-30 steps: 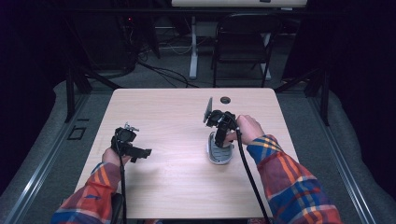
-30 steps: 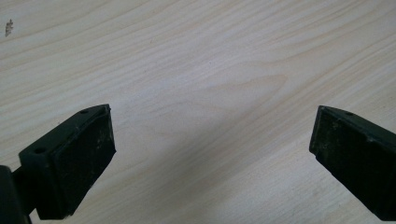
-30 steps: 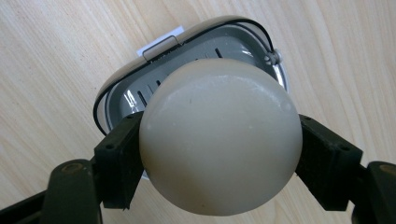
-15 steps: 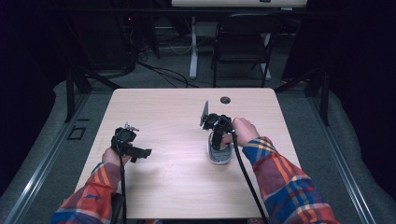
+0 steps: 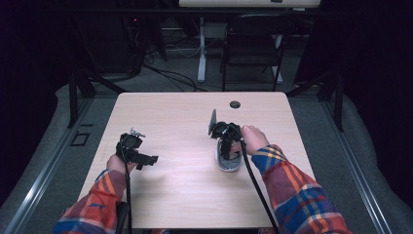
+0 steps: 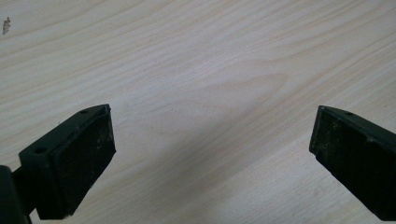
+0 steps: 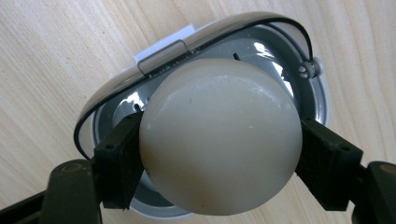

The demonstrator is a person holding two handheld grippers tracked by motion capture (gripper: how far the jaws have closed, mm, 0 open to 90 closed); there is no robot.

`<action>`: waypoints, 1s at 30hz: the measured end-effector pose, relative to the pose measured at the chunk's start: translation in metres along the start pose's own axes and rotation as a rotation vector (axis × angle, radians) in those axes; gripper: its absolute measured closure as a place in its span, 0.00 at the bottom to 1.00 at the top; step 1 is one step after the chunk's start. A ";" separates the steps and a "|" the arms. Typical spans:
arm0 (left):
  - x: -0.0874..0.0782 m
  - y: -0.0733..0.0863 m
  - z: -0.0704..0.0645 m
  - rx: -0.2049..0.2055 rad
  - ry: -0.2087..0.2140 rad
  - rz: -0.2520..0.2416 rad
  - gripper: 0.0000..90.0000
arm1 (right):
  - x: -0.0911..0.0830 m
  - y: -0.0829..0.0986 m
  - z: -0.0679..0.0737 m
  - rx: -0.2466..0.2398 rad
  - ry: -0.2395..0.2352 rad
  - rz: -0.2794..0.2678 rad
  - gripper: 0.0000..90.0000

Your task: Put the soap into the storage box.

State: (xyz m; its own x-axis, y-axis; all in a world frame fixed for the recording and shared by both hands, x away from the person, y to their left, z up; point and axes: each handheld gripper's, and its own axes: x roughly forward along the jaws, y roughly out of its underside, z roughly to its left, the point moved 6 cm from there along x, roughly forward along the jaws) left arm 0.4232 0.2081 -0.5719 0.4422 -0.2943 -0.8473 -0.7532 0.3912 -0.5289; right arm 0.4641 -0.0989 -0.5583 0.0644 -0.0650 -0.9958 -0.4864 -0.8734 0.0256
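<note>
- Right gripper (image 7: 219,154): jaws closed on a pale, off-white egg (image 7: 219,135), one black pad pressed on each flank. Pads sit a little below the widest part, as seen in the right gripper view.
- The egg hangs directly over an oval, grey metal egg slicer (image 7: 306,100) with a hinged wire frame. The slicer lies on the light wood table (image 7: 46,56). Cannot tell whether the egg's underside already touches the cradle.
- High view: right gripper (image 5: 225,139) points down at the slicer (image 5: 229,162) on the table's right half, the right hand (image 5: 251,138) behind it.
- Left gripper (image 6: 210,154): jaws spread wide, nothing between them, bare table below. In the high view it (image 5: 139,157) rests well apart from the slicer, near the left edge.
- Judgement, step in hand: seating the egg in the slicer's cradle.
- To do it well: keep the squeeze light, as the egg is smooth and rounded and could crack or squirt out. Lower straight down, long axis along the cradle, centred between the rims.
- Open the jaws only once the egg bears on the cradle. Spread them slowly so the pads do not drag the egg sideways or catch the wire frame.
- Risk: the slicer looks light and may slide. The idle left gripper could steady its rim.
</note>
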 end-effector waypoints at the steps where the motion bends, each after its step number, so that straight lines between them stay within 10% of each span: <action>1: 0.000 0.000 0.000 0.001 0.002 0.001 0.00 | 0.001 0.000 0.000 0.001 -0.001 0.003 0.27; 30: 0.000 0.001 -0.001 0.002 0.002 0.006 0.00 | -0.009 0.007 0.001 0.030 -0.025 -0.043 0.18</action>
State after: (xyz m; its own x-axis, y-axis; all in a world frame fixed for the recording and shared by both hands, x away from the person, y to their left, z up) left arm 0.4220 0.2079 -0.5722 0.4369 -0.2940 -0.8501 -0.7548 0.3941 -0.5243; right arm 0.4590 -0.1043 -0.5489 0.0637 -0.0155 -0.9978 -0.5094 -0.8603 -0.0192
